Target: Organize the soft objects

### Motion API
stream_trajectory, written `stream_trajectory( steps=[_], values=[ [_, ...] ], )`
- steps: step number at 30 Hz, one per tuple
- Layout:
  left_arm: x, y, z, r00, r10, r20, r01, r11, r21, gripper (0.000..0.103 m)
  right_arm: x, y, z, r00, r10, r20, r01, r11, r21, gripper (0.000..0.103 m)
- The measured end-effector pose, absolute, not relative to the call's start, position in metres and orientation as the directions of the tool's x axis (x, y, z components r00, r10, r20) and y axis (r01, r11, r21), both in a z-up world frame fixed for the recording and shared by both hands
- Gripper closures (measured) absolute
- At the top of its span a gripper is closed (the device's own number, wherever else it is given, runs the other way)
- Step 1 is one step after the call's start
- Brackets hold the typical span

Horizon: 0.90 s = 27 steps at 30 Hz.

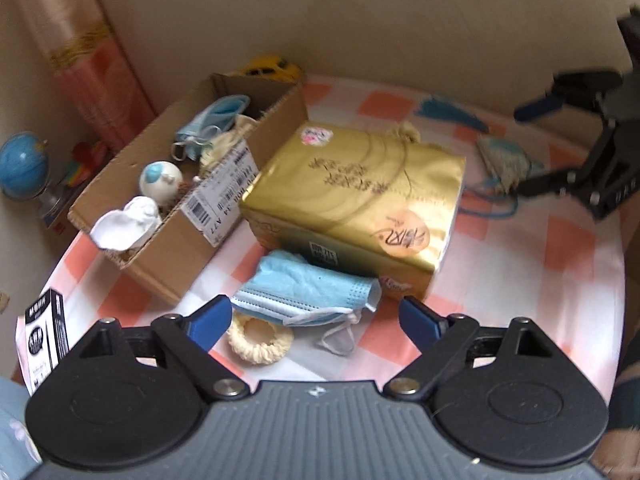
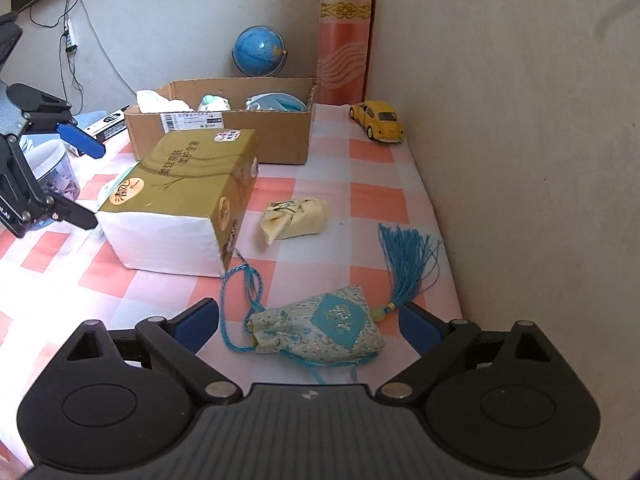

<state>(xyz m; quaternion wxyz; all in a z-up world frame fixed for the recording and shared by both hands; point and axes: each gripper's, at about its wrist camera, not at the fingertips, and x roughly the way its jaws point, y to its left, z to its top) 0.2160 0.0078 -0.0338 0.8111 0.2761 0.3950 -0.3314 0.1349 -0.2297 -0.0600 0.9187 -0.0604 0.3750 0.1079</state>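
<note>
Sorting looks partly done: the open brown cardboard box (image 1: 176, 216) at the table's far left already holds a crumpled blue mask, a white sock and a small round white-and-blue toy, while several soft things are left on the pink-and-white checked tablecloth (image 1: 532, 280).

The left gripper (image 1: 316, 320) hangs with its blue-padded jaws spread wide and nothing between the pads. Just ahead of it, between the jaw tips and the gold-wrapped tissue pack (image 1: 360, 196), lies a flat pale-blue surgical mask (image 1: 308, 292), with a cream ruffled hair scrunchie (image 1: 260, 340) touching its near edge. The mask's long axis runs across the view, roughly in line with the gap between the jaws, so a grab would probably need either a roll of the wrist or a pinch across the bunched middle.

The right gripper (image 2: 310, 320) is also released, jaws wide apart. A pale-blue patterned sachet pouch with a teal diamond patch (image 2: 320, 330) lies on the cloth right between them, its long axis slanting across the gap, untouched by either pad so far as can be seen. Its blue tassel (image 2: 404, 264) trails away to the far right and its blue cord (image 2: 236, 304) loops left. A small cream cloth bundle (image 2: 294, 218) sits farther ahead, near the tissue pack.

Each hand has its own nearest target; the box lies nearer the left one.
</note>
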Motion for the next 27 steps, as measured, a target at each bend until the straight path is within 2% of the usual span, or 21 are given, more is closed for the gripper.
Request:
stream_trajectory(
  steps=[4, 12, 23, 27],
  values=[
    [0.223, 0.002, -0.033, 0.441, -0.305, -0.844, 0.802, 0.556, 0.218, 0.013, 0.136, -0.234, -0.061, 0.696, 0.152, -0.701, -0.231, 0.973, -0.019, 0.004],
    [0.24, -0.008, -0.038, 0.323, -0.302, -0.897, 0.886, 0.429, 0.175, 0.012, 0.137, -0.238, -0.064, 0.691, 0.156, -0.706, -0.222, 0.975, -0.003, 0.004],
    [0.269, -0.011, -0.057, 0.247, -0.266, -0.932, 0.897, 0.426, 0.116, 0.012, 0.139, -0.239, -0.068, 0.684, 0.17, -0.709, -0.228, 0.974, 0.014, 0.002],
    [0.268, -0.009, -0.055, 0.237, -0.288, -0.928, 0.896, 0.434, 0.094, 0.014, 0.139, -0.239, -0.068, 0.681, 0.174, -0.711, -0.24, 0.971, 0.008, 0.002]
  ],
)
